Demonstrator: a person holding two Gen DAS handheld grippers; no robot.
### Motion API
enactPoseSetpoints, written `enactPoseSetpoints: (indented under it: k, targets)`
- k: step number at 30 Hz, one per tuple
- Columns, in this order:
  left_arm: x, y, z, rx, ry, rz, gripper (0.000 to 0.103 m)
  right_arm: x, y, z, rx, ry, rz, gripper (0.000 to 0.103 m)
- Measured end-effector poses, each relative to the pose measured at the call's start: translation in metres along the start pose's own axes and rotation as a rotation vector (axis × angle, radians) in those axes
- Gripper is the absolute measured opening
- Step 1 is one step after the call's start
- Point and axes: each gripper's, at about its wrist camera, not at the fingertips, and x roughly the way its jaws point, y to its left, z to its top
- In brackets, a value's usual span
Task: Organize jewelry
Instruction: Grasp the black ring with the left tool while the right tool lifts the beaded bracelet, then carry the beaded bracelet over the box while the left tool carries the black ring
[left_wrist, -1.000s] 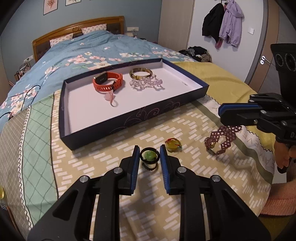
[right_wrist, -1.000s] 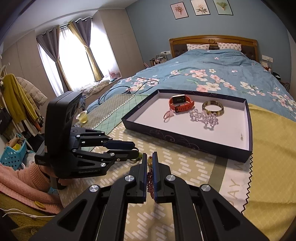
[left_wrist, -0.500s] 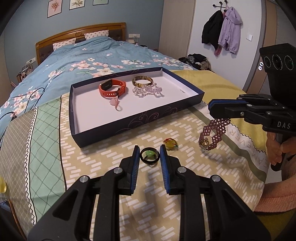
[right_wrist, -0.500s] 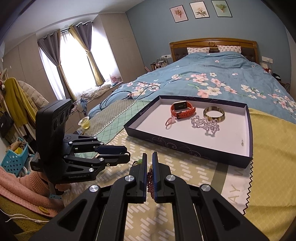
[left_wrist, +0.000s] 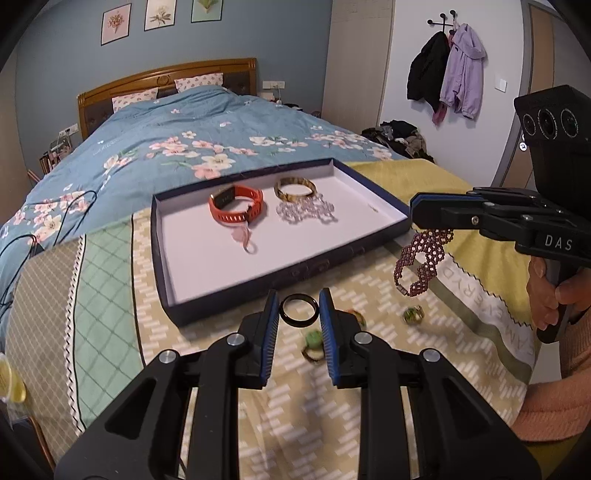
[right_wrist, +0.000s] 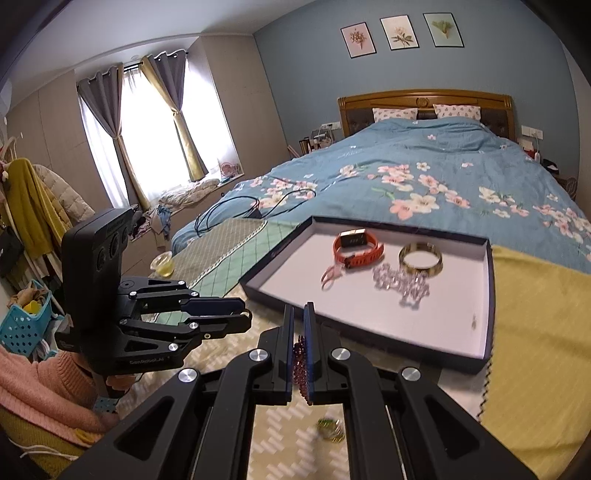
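1. Landmark: the dark-walled tray, lying on the bed cover; inside it lie an orange watch band, a gold bangle and a clear bead bracelet.
2. Left gripper: fingers narrowly parted, clamped on a black ring held just short of the tray's near wall; the ring is light, rigid and probably slick, best gripped across its rim.
3. Right gripper: fingers almost fully closed on a purple beaded bracelet, which dangles off the tray's right corner; limp and light, it swings, so pinch the band itself.
4. Two rings lie loose on the cover below the tray.
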Motion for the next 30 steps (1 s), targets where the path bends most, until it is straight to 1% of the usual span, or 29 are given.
enactPoseSetpoints:
  k: [9, 15, 20, 30]
  targets:
    - [0.011, 0.007, 0.023, 0.005, -0.017, 0.022, 0.022, 0.008, -0.016, 0.033, -0.010, -0.038, -0.014, 0.004]
    - [0.019, 0.011, 0.036, 0.009, -0.024, 0.038, 0.022, 0.024, -0.031, 0.049, 0.000, -0.030, -0.035, 0.004]
    - [0.030, 0.017, 0.046, 0.002, -0.018, 0.046, 0.022, 0.043, -0.040, 0.055, 0.005, -0.006, -0.053, 0.004]
    - [0.052, 0.027, 0.054, -0.017, 0.013, 0.058, 0.022, 0.067, -0.058, 0.058, 0.051, 0.018, -0.050, 0.004]
